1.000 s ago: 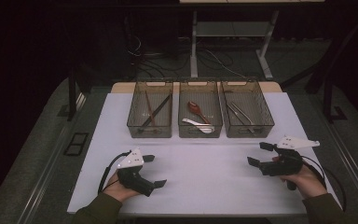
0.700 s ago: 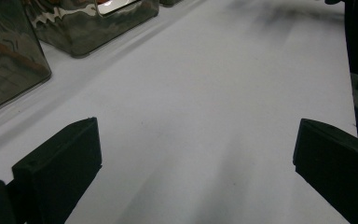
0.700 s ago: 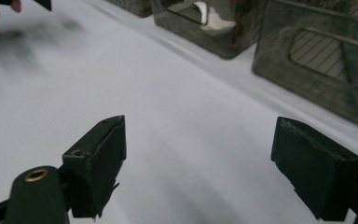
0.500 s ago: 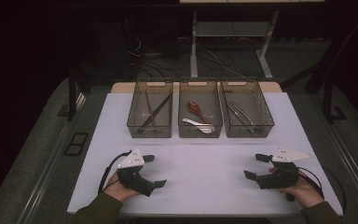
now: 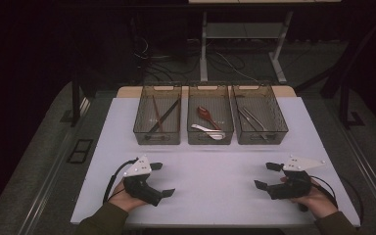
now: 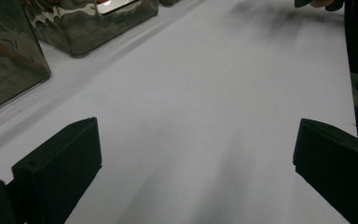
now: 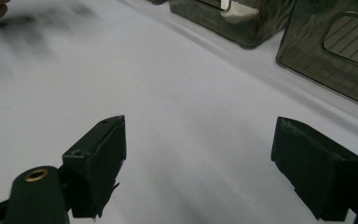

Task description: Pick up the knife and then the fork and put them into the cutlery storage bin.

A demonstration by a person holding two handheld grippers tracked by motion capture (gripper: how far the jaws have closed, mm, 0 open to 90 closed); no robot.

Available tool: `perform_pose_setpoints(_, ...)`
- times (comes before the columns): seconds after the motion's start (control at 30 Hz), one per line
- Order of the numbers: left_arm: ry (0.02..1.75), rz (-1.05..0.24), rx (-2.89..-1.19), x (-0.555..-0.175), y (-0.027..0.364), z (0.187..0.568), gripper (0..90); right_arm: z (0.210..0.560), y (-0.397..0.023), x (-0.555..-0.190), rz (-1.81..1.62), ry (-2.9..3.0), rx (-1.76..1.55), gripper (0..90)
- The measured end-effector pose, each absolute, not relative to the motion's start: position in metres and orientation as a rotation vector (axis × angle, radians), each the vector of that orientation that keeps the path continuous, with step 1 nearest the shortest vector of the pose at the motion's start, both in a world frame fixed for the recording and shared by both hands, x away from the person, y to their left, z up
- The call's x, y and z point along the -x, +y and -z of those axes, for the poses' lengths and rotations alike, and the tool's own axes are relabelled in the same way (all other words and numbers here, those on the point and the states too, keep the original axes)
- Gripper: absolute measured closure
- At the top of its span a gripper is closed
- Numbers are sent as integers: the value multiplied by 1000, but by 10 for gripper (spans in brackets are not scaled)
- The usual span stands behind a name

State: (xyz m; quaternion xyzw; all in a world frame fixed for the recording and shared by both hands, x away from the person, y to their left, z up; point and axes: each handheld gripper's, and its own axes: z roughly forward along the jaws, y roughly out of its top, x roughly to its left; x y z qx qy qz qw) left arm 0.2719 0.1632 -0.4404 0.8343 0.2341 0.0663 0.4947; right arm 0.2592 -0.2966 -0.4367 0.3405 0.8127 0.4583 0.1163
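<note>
Standing in a dark room with cables on the floor behind, white desk (image 5: 215,166) carrying three smoky see-through bins in a row at its far edge: left bin (image 5: 157,120) with dark chopsticks, middle bin (image 5: 210,120) with a red spoon (image 5: 204,113) and a white spoon (image 5: 206,130), right bin (image 5: 259,120) with metal utensils. Left gripper (image 5: 162,179) and right gripper (image 5: 265,176) rest near the front edge, well apart from the bins, jaws wide and holding nothing.
</note>
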Motion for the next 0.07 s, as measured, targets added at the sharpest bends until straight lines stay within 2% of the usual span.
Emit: perform_pose_setpoints(0.07, 567, -160, -2022, -272, 163, 440, 7, 437, -296, -259, -1344, 2379, -994, 180)
